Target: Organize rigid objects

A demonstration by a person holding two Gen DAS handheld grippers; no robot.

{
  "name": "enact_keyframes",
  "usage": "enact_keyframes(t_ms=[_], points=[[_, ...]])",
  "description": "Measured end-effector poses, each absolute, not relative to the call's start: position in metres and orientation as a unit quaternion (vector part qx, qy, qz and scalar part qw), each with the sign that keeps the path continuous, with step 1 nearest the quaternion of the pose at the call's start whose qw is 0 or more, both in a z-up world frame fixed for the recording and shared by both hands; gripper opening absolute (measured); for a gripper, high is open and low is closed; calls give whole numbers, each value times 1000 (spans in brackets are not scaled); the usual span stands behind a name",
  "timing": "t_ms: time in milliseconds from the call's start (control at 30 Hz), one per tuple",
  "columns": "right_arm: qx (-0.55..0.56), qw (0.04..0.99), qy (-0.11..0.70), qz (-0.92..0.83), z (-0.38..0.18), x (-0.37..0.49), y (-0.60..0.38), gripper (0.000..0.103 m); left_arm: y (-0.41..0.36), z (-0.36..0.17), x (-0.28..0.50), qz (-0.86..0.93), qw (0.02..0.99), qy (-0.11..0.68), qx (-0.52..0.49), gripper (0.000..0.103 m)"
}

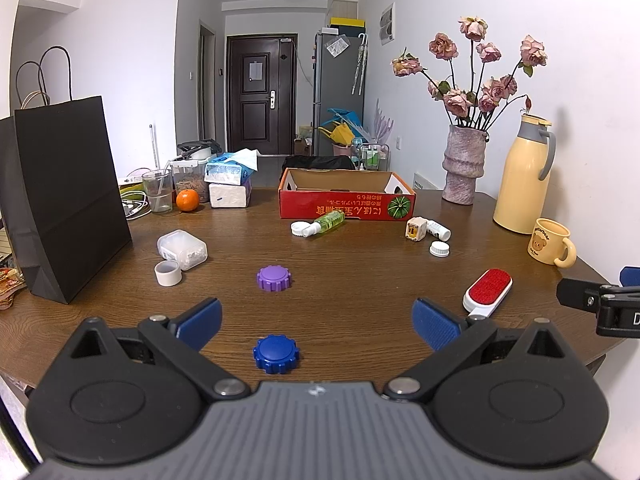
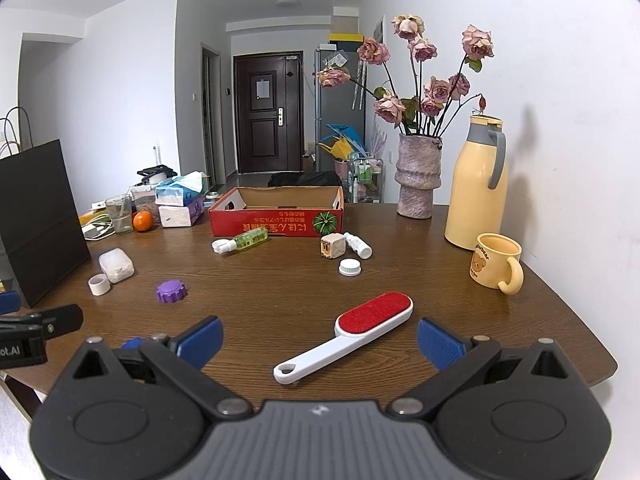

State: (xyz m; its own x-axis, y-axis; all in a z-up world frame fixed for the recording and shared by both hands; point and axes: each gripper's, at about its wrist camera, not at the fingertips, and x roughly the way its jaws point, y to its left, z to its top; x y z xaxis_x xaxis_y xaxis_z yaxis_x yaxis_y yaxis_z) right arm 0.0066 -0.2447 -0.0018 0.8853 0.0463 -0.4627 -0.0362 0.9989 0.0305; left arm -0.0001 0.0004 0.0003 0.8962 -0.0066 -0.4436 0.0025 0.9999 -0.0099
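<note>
Your left gripper [image 1: 316,322] is spread wide and empty, framing the blue cap [image 1: 276,353] at lower centre, likely your first pick. Your right gripper [image 2: 319,338], equally wide and empty, frames the lint brush [image 2: 352,334]. The red box [image 1: 346,196], mid-frame, looks like the destination.

In the right wrist view, the blue cap [image 2: 130,343] is mostly hidden behind the gripper's left finger.

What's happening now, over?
Both hand-held grippers open: left, right. Blue cap between left's fingers, lint brush before right. Red box empty.
</note>
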Motion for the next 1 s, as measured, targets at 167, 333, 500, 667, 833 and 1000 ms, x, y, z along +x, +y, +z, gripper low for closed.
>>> enact_keyframes(t_ms=[167, 333, 500, 667, 833, 1000], points=[[11, 971, 239, 22, -2, 8, -245, 103, 0, 0, 0, -2, 974, 228, -5, 103], [11, 971, 239, 22, -1, 5, -242, 103, 0, 0, 0, -2, 974, 228, -5, 103], [11, 971, 239, 22, -1, 4, -241, 103, 0, 0, 0, -3, 974, 227, -5, 103], [11, 971, 239, 22, -2, 4, -234, 103, 0, 0, 0, -3, 974, 228, -5, 103], [11, 971, 239, 22, -2, 5, -238, 103, 0, 0, 0, -3, 974, 227, -5, 103], [11, 971, 239, 22, -1, 4, -237, 103, 0, 0, 0, -3, 974, 227, -6, 103]])
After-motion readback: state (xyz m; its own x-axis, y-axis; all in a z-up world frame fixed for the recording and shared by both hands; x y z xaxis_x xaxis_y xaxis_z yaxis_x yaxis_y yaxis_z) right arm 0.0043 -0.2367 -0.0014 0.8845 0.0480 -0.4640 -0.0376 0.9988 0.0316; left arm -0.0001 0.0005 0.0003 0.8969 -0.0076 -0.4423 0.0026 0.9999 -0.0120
